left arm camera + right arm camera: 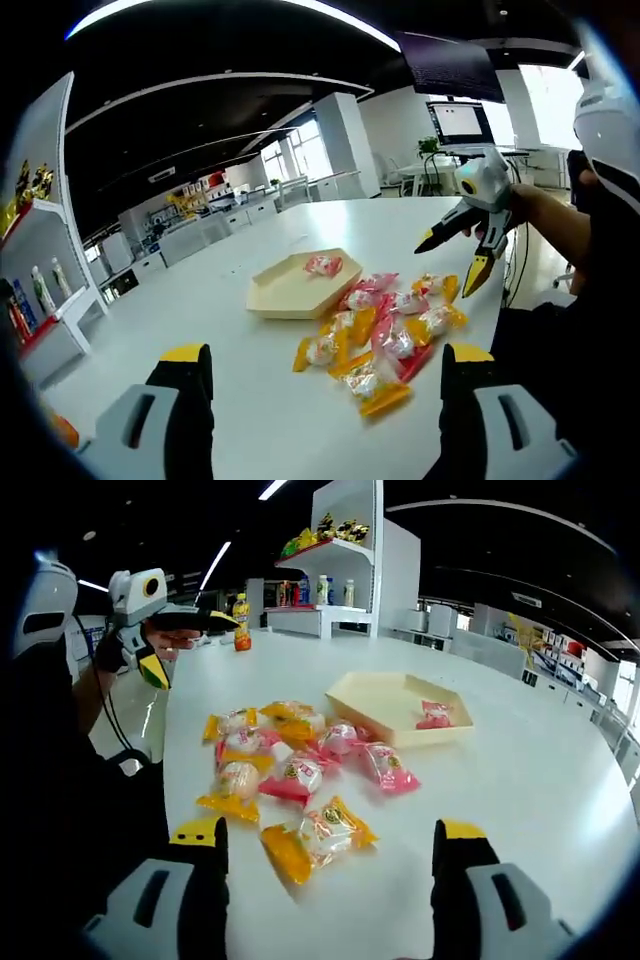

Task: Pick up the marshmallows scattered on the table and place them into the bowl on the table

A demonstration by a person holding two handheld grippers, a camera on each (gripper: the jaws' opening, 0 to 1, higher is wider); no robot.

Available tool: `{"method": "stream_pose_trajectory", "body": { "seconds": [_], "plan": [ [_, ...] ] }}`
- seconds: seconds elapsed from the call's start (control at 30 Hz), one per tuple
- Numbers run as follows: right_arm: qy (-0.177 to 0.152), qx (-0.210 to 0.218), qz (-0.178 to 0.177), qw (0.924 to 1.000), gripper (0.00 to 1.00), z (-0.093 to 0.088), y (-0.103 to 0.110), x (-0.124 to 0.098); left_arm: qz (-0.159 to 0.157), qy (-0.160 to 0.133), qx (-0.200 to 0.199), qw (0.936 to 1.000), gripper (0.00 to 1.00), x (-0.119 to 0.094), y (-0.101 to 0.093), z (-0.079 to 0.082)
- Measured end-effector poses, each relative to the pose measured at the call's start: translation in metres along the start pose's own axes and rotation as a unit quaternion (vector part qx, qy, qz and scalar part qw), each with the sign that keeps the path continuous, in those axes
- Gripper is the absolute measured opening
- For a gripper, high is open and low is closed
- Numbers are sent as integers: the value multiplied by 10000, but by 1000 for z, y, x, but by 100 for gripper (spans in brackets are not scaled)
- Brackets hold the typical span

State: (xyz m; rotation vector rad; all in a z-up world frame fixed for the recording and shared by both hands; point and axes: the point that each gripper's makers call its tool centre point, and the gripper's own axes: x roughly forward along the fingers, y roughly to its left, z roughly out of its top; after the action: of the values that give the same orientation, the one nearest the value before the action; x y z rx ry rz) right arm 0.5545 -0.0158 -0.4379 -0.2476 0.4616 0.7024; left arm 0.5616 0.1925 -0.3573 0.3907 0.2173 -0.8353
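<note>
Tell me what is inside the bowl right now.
One pink-wrapped marshmallow lies inside the shallow cream bowl, near its far side. The rest of the bowl's floor shows bare; its near wall hides only a thin strip.

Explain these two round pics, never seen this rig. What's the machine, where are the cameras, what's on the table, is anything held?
There is no robot arm. A person holds a two-jaw hand gripper in each hand, and a fisheye camera rides on each one, looking forward along its yellow-tipped jaws.

In the left gripper view the left gripper stands open and empty; the right gripper is raised at the right, also open.

The right gripper view looks back from the other side; the left gripper shows at upper left.

On the white round table lie a cluster of pink and yellow wrapped marshmallows and a shallow cream hexagonal bowl already holding one pink packet. Nothing is held.
</note>
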Motion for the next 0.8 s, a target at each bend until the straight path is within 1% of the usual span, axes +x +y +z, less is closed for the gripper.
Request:
{"method": "stream_pose_trajectory", "body": {
  "seconds": [0.1,0.2,0.33,0.5,0.6,0.67,0.8],
  "plan": [
    [-11,-17,-9,10000,79,-2,1,2,-19,54,-67,10000,94,-1,-1,-6],
    [-62,-23,70,10000,79,-4,5,2,-6,162,-11,9999,94,-1,-1,-13],
    [-135,-108,146,9997,74,-3,8,3,36,147,-53,9999,93,-1,2,-12],
    [-202,-307,304,9989,72,-2,14,6,31,94,4,10000,93,0,1,-8],
    [-248,-390,323,9984,63,-3,16,7,7,101,-1,9999,93,0,-1,-8],
    [-288,-412,320,9982,59,-4,15,7,21,162,19,9999,93,1,-2,-11],
    [-324,-397,364,9980,60,-5,16,10,51,214,59,9997,93,1,-2,-13]
  ]
}}
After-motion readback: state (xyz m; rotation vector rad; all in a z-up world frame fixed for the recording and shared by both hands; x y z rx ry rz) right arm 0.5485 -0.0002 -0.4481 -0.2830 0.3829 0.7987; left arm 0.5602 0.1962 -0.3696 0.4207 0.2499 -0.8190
